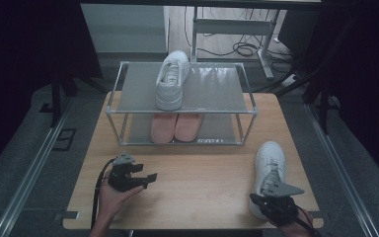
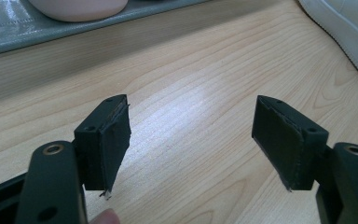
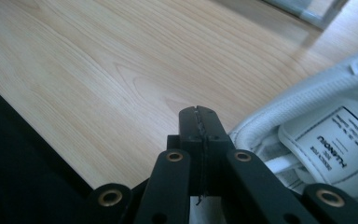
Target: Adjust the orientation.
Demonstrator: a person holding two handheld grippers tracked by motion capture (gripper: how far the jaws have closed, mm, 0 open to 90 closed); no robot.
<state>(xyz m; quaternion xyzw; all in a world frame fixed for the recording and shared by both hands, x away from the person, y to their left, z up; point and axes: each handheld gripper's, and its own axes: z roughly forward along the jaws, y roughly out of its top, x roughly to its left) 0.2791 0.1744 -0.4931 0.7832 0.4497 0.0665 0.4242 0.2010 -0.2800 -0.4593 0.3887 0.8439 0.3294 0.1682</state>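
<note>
A lab: black curtains (image 1: 24, 44), floor cables (image 1: 242, 48), a metal-framed table (image 1: 202, 182).

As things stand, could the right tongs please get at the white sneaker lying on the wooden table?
Probably yes: the right tongs, shut, sit at the heel of the white sneaker with nothing between them, though they must open first.

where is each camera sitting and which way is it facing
High view: fixed above the person's side, looking forward and down at the table, rack, both hands and tongs.
Left gripper view: rides the left tongs, looking along open jaws over bare wood toward the rack's lower shelf; a fingertip shows at the bottom.
Right gripper view: rides the right tongs, jaws shut, beside the white shoe.
Shared: that shoe appears in both the high and right gripper views.
</note>
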